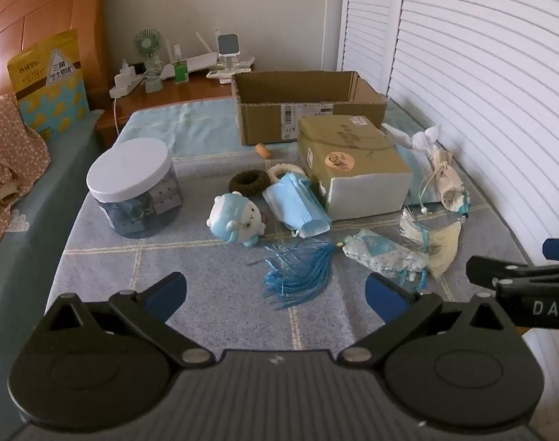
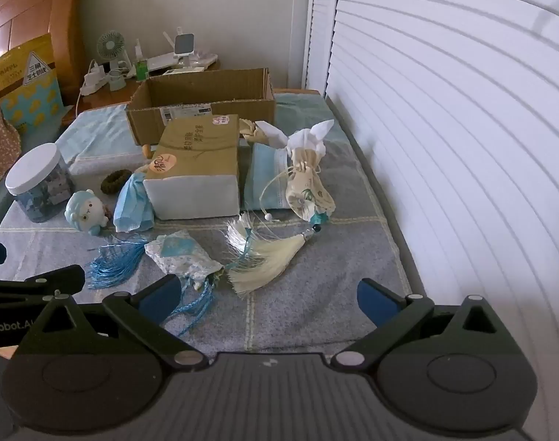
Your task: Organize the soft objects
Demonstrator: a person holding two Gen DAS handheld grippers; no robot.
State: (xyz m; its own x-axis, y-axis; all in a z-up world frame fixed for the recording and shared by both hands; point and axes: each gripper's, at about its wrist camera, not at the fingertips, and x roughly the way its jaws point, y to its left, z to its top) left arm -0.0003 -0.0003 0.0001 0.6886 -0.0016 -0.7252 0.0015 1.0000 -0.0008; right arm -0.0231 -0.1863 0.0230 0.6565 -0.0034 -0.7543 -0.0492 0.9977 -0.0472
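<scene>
Looking at the blue sachet (image 2: pixel 182 257) lying low-centre on the bed (image 2: pixel 316 316), we reckon it's light and squashy, so pinch its padded body, not the slippery tassel (image 2: pixel 112 262), with both hand-held grippers, left (image 1: pixel 276 288) and right (image 2: pixel 268 294), spread wide and empty.

Jar (image 1: pixel 132 187): I see a white lid, upright on the blanket's left side.
Snack bag (image 1: pixel 47 81): yellow, leaning against the wooden headboard (image 1: pixel 40 11).
Desk fan (image 1: pixel 146 42): on the nightstand (image 1: pixel 161 95).
Louvred doors (image 1: pixel 481 73): white, at right.
</scene>
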